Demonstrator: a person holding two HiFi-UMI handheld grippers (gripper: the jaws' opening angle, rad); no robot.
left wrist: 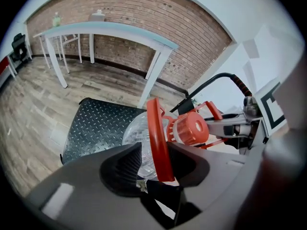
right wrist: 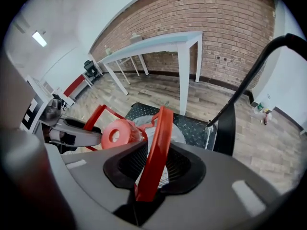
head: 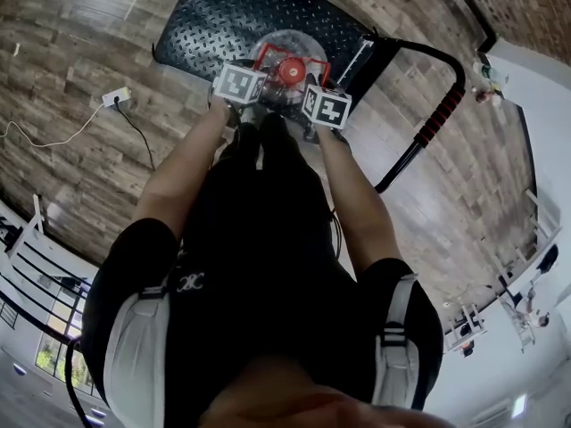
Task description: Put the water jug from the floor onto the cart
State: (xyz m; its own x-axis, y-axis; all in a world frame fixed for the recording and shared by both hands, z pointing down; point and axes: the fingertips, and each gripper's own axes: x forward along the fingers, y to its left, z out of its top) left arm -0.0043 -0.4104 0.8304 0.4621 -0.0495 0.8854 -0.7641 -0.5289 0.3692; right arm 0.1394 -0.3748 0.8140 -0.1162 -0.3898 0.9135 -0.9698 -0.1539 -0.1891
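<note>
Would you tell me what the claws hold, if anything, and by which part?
Nothing gripped: left claw and right claw stand open, each loosely around a red handle of the water jug.

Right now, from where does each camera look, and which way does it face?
Left gripper view: on the left gripper, facing the red handle between its open jaws.
Right gripper view: on the right gripper, likewise, from the opposite side.
Head view: on the head, looking down; torso, forearms, both grippers show.
Shared: all see the water jug on the cart.
</note>
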